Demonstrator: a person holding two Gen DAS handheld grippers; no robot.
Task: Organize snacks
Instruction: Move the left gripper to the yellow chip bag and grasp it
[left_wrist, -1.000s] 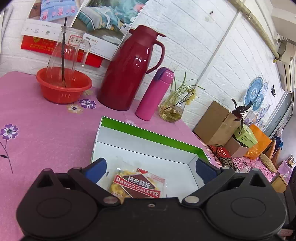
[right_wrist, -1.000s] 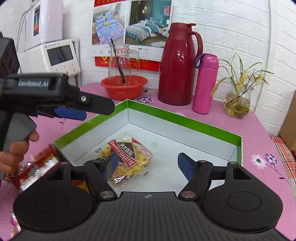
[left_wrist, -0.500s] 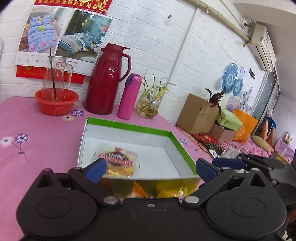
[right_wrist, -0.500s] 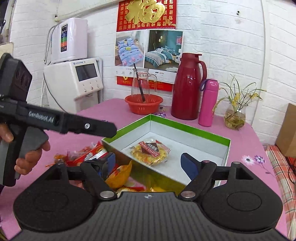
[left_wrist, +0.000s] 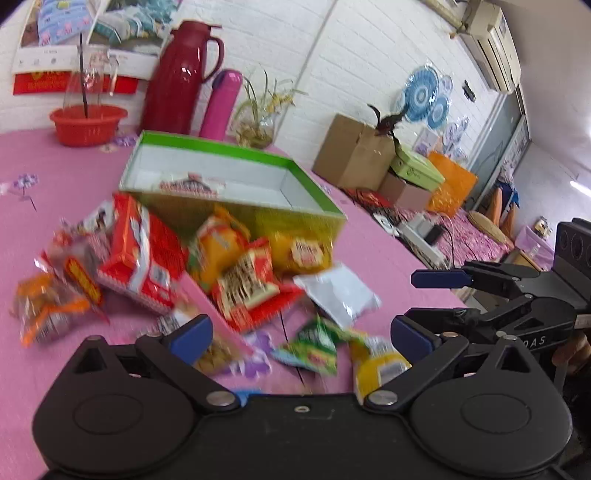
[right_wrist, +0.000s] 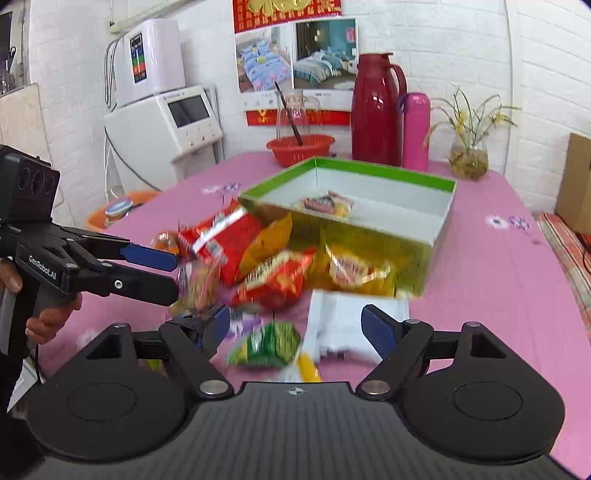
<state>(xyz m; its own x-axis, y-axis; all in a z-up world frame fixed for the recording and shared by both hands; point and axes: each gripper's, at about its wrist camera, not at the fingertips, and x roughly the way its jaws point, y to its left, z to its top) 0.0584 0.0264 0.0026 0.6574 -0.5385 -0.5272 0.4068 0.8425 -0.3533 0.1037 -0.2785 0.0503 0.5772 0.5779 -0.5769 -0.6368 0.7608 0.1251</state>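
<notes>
Snacks (left_wrist: 236, 273) lie heaped on the pink tabletop (right_wrist: 498, 280) against the near wall of the green box (right_wrist: 384, 177) (one packet already inside), straight ahead of both wide, empty claws, the left claw (left_wrist: 299, 332) sitting nearest the green packet (left_wrist: 314, 343).

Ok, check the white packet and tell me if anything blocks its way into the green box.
Nothing lies on the white packet. The green box is open on top with one snack packet inside. But yellow and red packets lean against the near wall, between packet and box, so it must be lifted over them and the wall.
</notes>
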